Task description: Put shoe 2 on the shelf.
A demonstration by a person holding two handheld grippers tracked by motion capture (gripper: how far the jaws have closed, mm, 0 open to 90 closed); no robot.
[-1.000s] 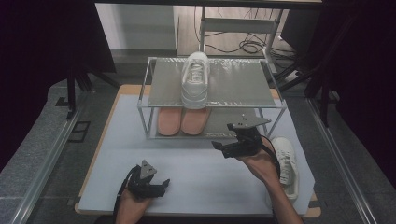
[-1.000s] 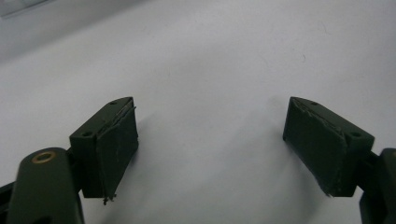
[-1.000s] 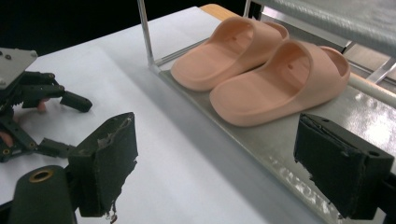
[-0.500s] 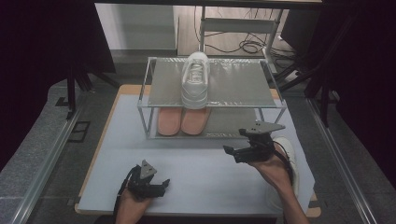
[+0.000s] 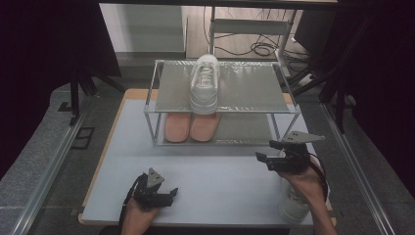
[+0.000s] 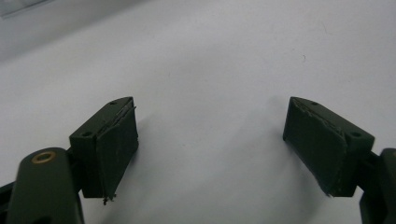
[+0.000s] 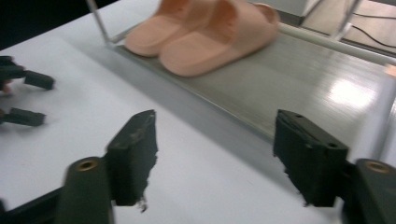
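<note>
A white sneaker (image 5: 204,85) stands on the top shelf of a metal rack (image 5: 254,88). A pair of peach slippers (image 5: 191,126) (image 7: 205,32) lies on the lower shelf (image 7: 289,79). A second white sneaker (image 5: 293,205) lies at the table's front right, partly under the right hand. My right gripper (image 5: 266,152) (image 7: 215,158) hovers above it and faces the rack. Its jaws have just been closing, and they stand apart with nothing between them. My left gripper (image 5: 169,196) (image 6: 212,144) rests open at the front left over bare table, also seen in the right gripper view (image 7: 35,99).
The white tabletop (image 5: 210,171) stretches between the two grippers. The rack's front posts and lower shelf edge stand just ahead of the right gripper. Cables and a metal frame (image 5: 254,29) lie beyond the table, and dark curtains flank it.
The right hand has moved right and toward the table's front, over the sneaker lying there, and its jaws have narrowed. The left gripper has stayed put.
</note>
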